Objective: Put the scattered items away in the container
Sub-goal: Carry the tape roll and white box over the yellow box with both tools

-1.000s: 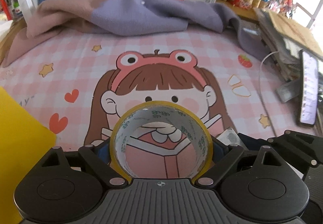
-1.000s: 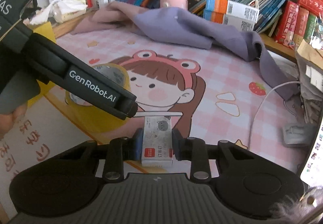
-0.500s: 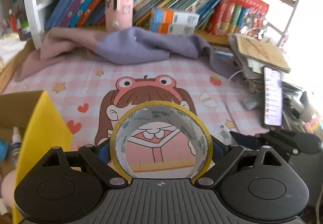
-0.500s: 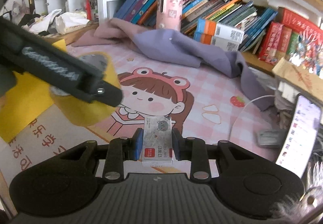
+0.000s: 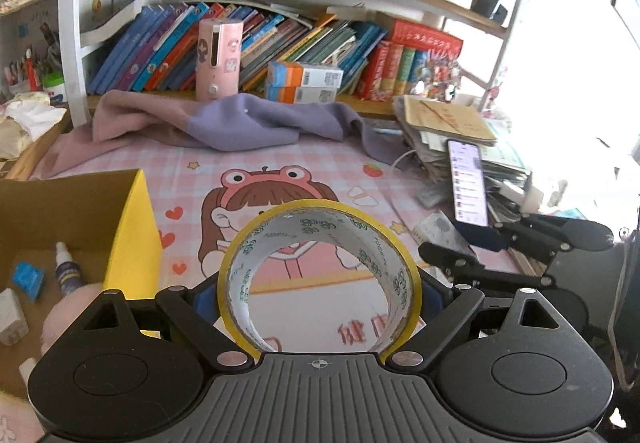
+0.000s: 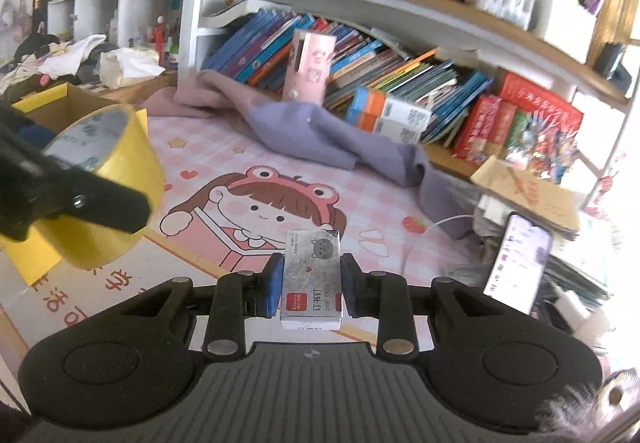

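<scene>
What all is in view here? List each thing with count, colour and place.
tape roll: 1, yellow, in left gripper
staple box: 1, grey-white, in right gripper
cardboard box: 1, yellow outside, left on the desk
small bottle: 1, white-blue, inside box
desk mat: 1, pink cartoon, desk
cloth: 1, pink-purple, back of mat
phone: 1, screen lit, propped right
books: many, shelf
left gripper: black, shut
right gripper: black, shut

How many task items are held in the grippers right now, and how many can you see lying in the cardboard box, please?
Held tape roll, left gripper: 1
Held staple box, right gripper: 1
Dropper bottle in cardboard box: 1
Blue packet: 1
White block: 1
Total: 5; more may be hidden.
</scene>
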`<state>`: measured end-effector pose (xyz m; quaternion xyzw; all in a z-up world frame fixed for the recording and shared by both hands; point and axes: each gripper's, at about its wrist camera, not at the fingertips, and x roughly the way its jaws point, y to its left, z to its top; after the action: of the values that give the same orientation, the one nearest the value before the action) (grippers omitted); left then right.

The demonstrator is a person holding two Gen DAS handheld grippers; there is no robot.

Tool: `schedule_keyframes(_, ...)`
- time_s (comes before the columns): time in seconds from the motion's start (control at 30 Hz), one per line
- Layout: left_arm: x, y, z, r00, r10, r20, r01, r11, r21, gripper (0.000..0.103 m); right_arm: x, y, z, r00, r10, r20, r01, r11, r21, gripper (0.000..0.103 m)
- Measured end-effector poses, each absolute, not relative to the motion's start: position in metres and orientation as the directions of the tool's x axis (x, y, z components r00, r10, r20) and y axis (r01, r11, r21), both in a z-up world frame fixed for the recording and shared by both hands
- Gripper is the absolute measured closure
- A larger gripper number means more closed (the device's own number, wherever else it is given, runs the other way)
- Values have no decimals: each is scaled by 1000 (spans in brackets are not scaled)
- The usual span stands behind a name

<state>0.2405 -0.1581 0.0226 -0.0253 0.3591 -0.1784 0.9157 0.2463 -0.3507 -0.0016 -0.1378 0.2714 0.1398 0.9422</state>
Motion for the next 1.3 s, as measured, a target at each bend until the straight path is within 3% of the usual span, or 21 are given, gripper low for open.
schedule_keyframes(0.57, 135, -70, 24, 699, -390, -600, 357, 917, -180, 11, 132, -280, 19, 849, 101, -519, -251, 941, -228, 75)
schedule_keyframes(1.3, 28, 44, -4, 711, -216, -669, 151, 976, -156, 11, 29, -176, -1, 677, 298, -673, -528, 833, -163, 75)
